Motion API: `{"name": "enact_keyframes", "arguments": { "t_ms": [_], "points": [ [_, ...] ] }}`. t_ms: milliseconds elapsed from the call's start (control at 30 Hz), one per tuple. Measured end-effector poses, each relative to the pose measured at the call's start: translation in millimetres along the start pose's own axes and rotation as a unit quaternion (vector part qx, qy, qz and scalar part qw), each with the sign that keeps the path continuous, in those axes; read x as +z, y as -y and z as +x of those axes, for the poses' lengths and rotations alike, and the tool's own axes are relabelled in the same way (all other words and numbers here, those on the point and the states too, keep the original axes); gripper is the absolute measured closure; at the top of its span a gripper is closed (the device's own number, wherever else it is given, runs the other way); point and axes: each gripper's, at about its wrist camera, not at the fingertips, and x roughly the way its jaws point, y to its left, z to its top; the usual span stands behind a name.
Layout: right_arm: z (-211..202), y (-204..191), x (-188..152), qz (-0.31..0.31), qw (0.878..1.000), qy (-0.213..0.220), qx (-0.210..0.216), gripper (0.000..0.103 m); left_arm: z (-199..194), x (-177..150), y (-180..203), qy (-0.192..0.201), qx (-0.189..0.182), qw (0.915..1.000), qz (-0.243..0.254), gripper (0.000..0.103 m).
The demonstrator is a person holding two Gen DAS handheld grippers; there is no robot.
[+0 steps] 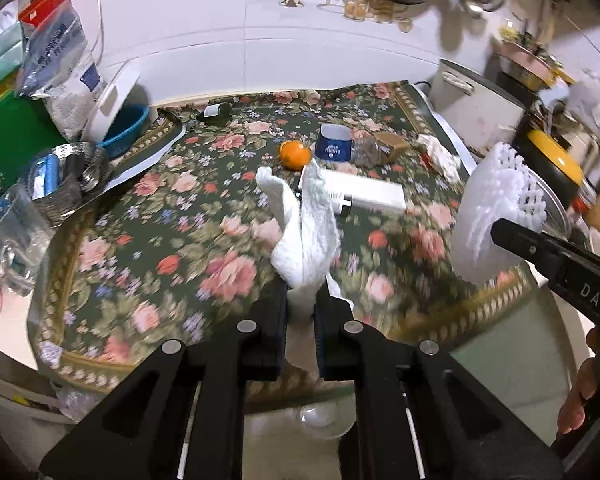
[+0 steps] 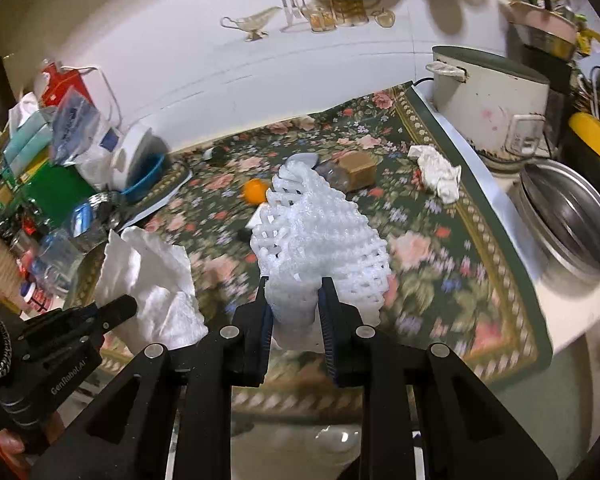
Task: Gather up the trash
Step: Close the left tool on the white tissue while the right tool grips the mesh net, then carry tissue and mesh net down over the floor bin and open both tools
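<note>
My left gripper point(image 1: 301, 308) is shut on a crumpled white paper towel point(image 1: 304, 224), which sticks up above the flowered tablecloth point(image 1: 160, 248). My right gripper point(image 2: 295, 304) is shut on a white foam fruit net point(image 2: 320, 232), held clear of the cloth. Each wrist view also shows the other hand's load: the foam net point(image 1: 496, 208) at the right, the paper towel point(image 2: 148, 276) at the left. Another crumpled white tissue point(image 2: 440, 172) lies near the cloth's right edge. Farther back lie a brown wrapped piece point(image 2: 358, 164) and an orange point(image 1: 295, 155).
A blue-and-white cup point(image 1: 334, 142), a long white box point(image 1: 364, 192) and a dark bottle point(image 1: 216, 114) lie on the cloth. An old white pot point(image 2: 496, 108) and a metal lid point(image 2: 568, 216) stand right. Bags, a metal basket point(image 1: 66, 176) and a blue bowl point(image 1: 126, 128) crowd the left.
</note>
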Motion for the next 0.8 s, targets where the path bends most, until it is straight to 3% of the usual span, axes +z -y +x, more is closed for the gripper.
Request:
{"name": "enact_keyframes", "arguments": {
  "t_ms": [233, 400, 800],
  "points": [
    [-34, -31, -43, 0.017, 1.000, 0.006, -0.019, 0.083, -39, -45, -13, -0.012, -0.023, 0.9992, 0.031, 0.092],
    [-45, -35, -72, 0.023, 0.999, -0.016, -0.027, 0.083, -46, -76, -8, -0.034, -0.031, 0.9981, 0.040, 0.092],
    [-20, -3, -151, -0.005, 0.995, -0.096, -0.010, 0.083, 5, -169, 31, -0.114, -0.019, 0.9933, -0.007, 0.092]
  ]
}}
